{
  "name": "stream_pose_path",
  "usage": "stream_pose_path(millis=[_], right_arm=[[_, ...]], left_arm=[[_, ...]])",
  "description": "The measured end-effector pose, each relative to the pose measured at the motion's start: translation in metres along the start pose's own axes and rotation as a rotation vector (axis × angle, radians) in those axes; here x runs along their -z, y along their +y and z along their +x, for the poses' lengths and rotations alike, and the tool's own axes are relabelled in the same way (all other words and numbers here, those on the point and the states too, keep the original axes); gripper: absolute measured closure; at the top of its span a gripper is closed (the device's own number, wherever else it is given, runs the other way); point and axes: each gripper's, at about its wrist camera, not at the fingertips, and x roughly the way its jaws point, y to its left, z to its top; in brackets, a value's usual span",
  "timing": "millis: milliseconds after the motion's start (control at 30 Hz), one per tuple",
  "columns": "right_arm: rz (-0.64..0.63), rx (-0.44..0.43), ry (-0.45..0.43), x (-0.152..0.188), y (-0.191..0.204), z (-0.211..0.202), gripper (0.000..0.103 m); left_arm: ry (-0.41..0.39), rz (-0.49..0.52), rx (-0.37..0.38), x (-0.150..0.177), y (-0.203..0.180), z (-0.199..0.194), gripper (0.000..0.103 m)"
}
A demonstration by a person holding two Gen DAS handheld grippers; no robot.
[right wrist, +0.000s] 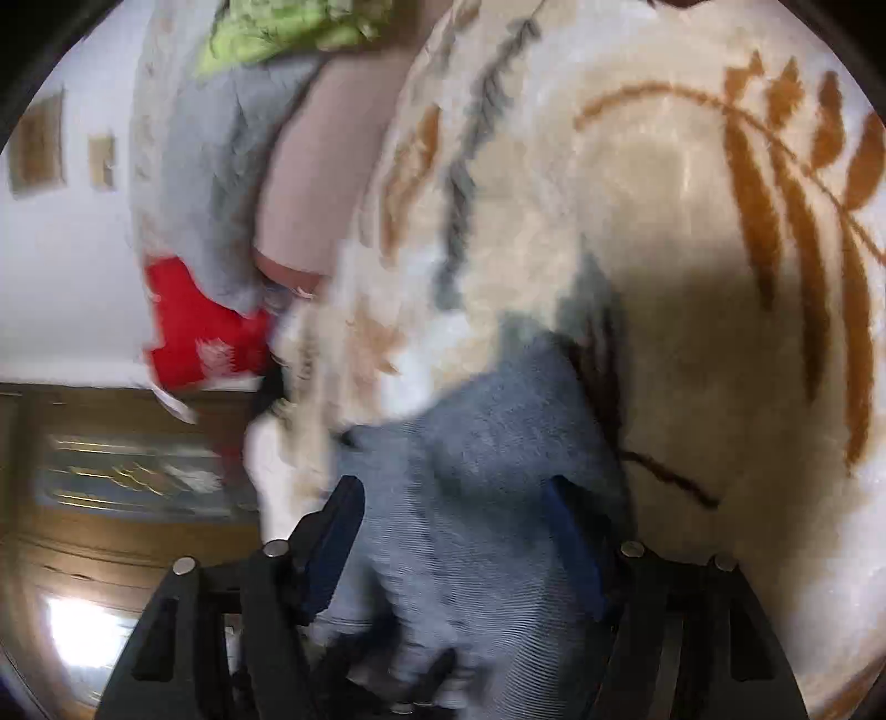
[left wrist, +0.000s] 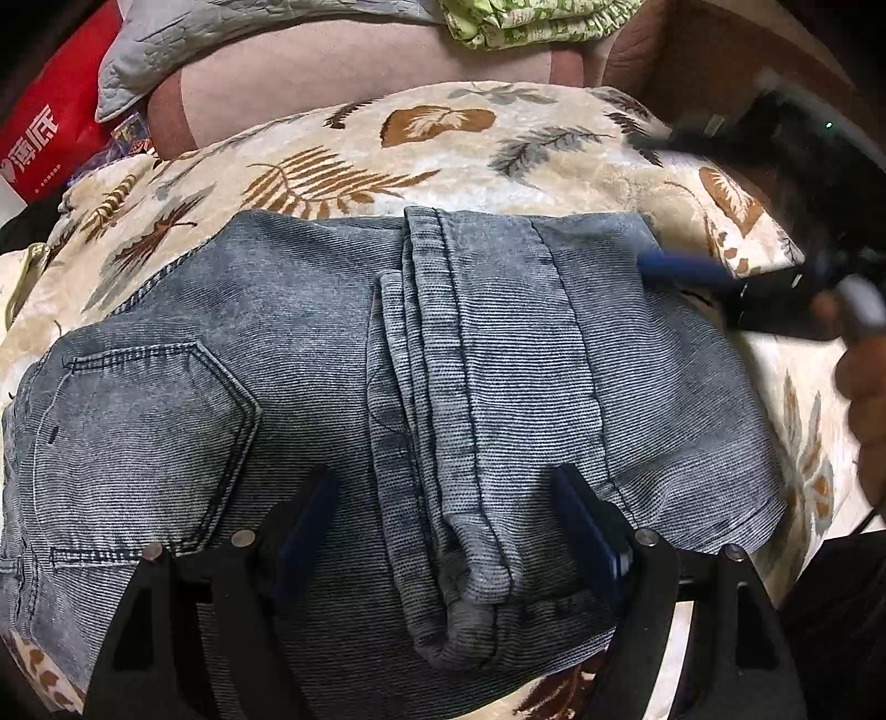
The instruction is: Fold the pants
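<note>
Grey-blue jeans [left wrist: 443, 360] lie folded on a cream blanket with a leaf print [left wrist: 343, 160], a back pocket at the left and a ridge of seams down the middle. My left gripper [left wrist: 446, 493] is open just above them, its fingers standing on either side of that ridge. At the jeans' far right corner is my right gripper's blue finger [left wrist: 681, 270]. In the blurred right wrist view my right gripper [right wrist: 451, 498] is open, with a bulge of jeans [right wrist: 487, 443] lying loose between its fingers.
A red bag [left wrist: 50, 127], a grey quilted cushion [left wrist: 166, 50] and a green patterned cloth [left wrist: 526, 22] lie beyond the blanket. A person's hand [left wrist: 869, 387] is at the right edge. A wooden cabinet [right wrist: 111, 471] stands off to the side.
</note>
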Motion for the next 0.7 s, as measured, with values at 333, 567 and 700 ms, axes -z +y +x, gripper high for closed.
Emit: stream_pose_path(millis=[333,567,700], right_arm=[[0.017,0.003,-0.019,-0.025,0.001,0.01,0.034],[-0.003,-0.027,0.036,0.071,0.006,-0.037,0.031],[0.037,0.036,0.061,0.103,-0.022,-0.029,0.034]], left_arm=[[-0.007,-0.009,0.025,0.001,0.004,-0.003,0.022],[-0.065,-0.096,0.07,-0.005,0.02,-0.027,0.022],[0.015,-0.079,0.046,-0.003,0.019,-0.011,0.022]])
